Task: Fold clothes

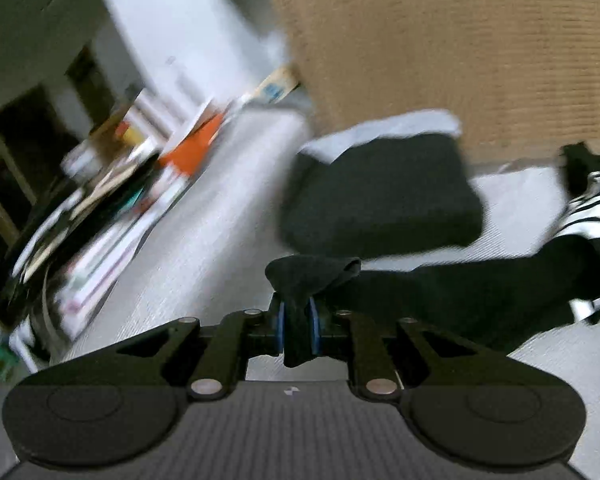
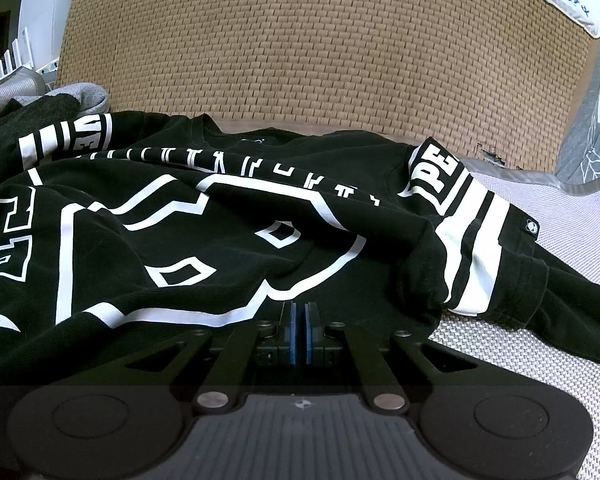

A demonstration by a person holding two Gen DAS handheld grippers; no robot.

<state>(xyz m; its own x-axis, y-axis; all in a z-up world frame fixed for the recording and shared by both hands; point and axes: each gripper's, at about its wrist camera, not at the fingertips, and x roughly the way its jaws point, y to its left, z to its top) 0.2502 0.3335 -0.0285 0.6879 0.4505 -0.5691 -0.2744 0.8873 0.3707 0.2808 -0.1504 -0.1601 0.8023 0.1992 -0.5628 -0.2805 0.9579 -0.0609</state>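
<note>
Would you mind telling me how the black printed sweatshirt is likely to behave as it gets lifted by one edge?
The sweatshirt will probably flop: it lies in soft wrinkles on the bed. The fabric bunches limply in the left gripper, so it likely sags and trails. It looks thick, perhaps fairly heavy for cloth.

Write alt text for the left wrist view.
The left gripper is shut on a bunch of black fabric above a pale woven bed surface. A folded dark garment lies beyond, before a tan woven headboard.
</note>
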